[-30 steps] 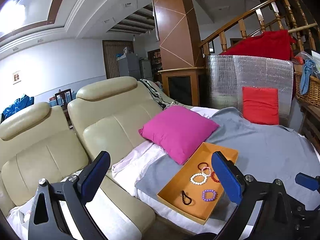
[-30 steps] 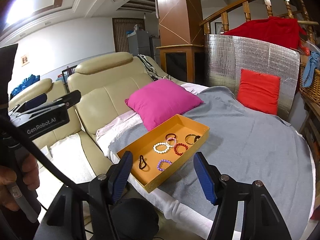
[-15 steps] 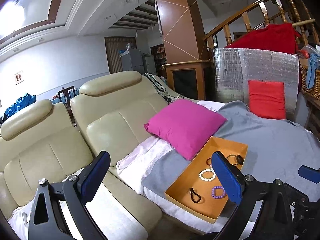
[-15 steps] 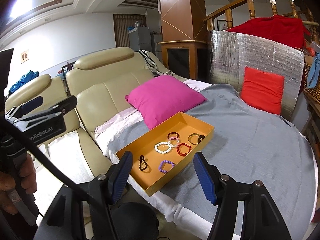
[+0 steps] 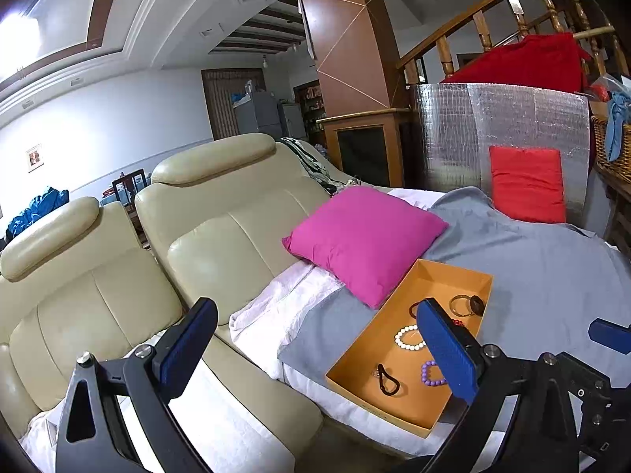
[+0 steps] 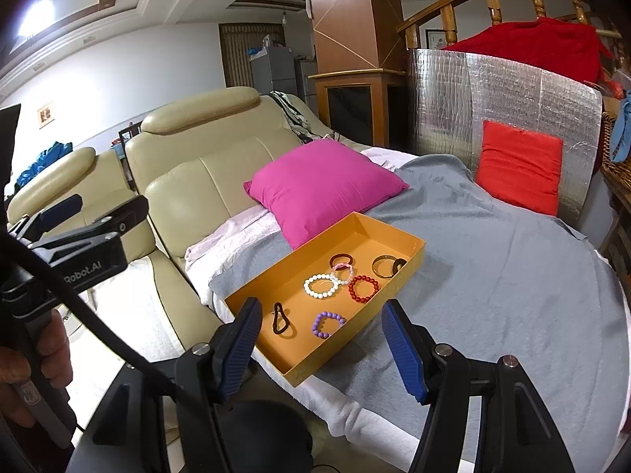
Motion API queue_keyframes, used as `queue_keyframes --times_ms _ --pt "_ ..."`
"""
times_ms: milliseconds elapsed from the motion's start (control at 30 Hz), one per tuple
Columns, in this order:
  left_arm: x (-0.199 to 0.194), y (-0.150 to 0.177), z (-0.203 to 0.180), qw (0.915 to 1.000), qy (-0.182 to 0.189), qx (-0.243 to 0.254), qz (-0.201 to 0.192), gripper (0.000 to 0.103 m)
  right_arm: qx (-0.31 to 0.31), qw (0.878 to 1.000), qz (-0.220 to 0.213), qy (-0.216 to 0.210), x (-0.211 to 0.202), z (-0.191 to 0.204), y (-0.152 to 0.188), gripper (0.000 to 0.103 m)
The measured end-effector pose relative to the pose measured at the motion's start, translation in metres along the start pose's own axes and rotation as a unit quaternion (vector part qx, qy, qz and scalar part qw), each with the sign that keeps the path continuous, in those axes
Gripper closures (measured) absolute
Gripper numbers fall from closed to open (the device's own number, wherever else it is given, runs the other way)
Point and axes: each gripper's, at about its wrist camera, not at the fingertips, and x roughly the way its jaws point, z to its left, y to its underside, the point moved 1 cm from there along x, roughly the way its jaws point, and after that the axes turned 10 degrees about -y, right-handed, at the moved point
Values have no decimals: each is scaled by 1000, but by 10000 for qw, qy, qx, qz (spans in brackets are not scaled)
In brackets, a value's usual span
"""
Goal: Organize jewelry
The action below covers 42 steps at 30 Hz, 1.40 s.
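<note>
While both my left gripper and right gripper hang spread and empty near the orange tray on the grey blanket, I judge its bead bracelets light, slippery and best pinched across one side.

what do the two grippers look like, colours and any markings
Both are black frames with silver bolts and ribbed blue pads. The left gripper body, seen from the right wrist, carries white "Robot.AI" lettering and a black cable. The right gripper looks the same.
</note>
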Motion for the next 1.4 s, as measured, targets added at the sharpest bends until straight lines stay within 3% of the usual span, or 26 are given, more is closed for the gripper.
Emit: queue_keyframes --times_ms 1400 --pt "47 11 1 9992 -119 28 383 2 -267 9991 325 25 63 0 -13 36"
